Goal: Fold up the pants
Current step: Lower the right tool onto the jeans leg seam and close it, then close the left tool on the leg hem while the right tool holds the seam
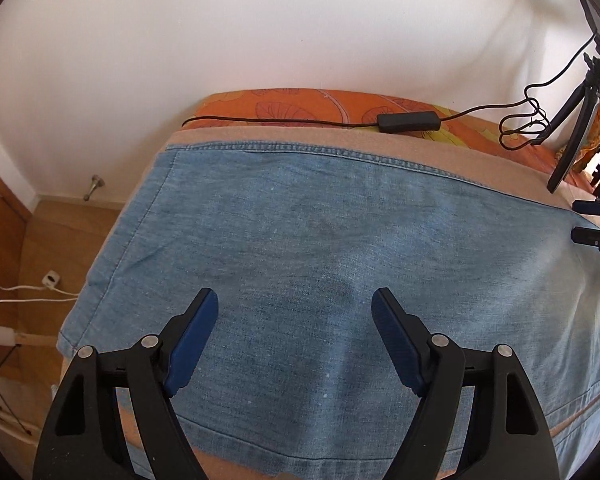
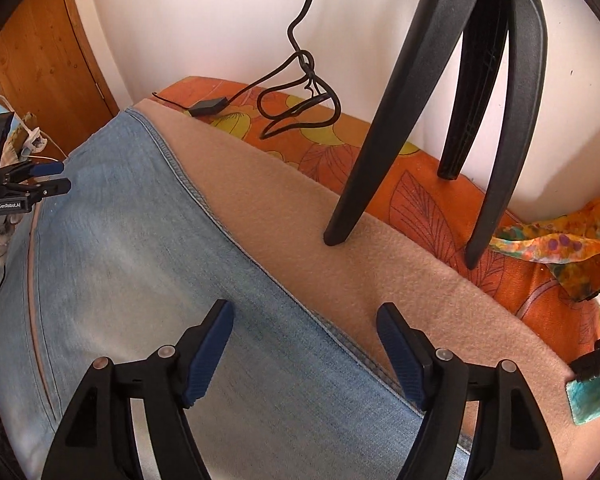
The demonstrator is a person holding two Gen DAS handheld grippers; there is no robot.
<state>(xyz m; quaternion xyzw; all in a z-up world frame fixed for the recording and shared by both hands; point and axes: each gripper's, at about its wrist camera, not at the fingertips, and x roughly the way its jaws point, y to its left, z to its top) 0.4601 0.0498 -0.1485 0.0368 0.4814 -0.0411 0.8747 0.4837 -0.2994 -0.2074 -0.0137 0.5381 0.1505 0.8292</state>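
Light blue denim pants (image 1: 320,240) lie flat on a beige blanket (image 1: 480,156) on the bed; they also show in the right wrist view (image 2: 132,248). My left gripper (image 1: 294,300) is open and empty, just above the middle of the denim. My right gripper (image 2: 305,316) is open and empty, over the pants' stitched far edge (image 2: 228,236) where it meets the blanket (image 2: 340,272). The right gripper shows at the right edge of the left wrist view (image 1: 584,220). The left gripper shows at the left of the right wrist view (image 2: 60,178).
A black tripod (image 2: 440,120) stands on the blanket at the far side. A black cable with an inline box (image 1: 408,121) lies on the orange flowered bedcover (image 1: 284,108) by the white wall. White cables (image 1: 28,292) lie on the wooden floor to the left.
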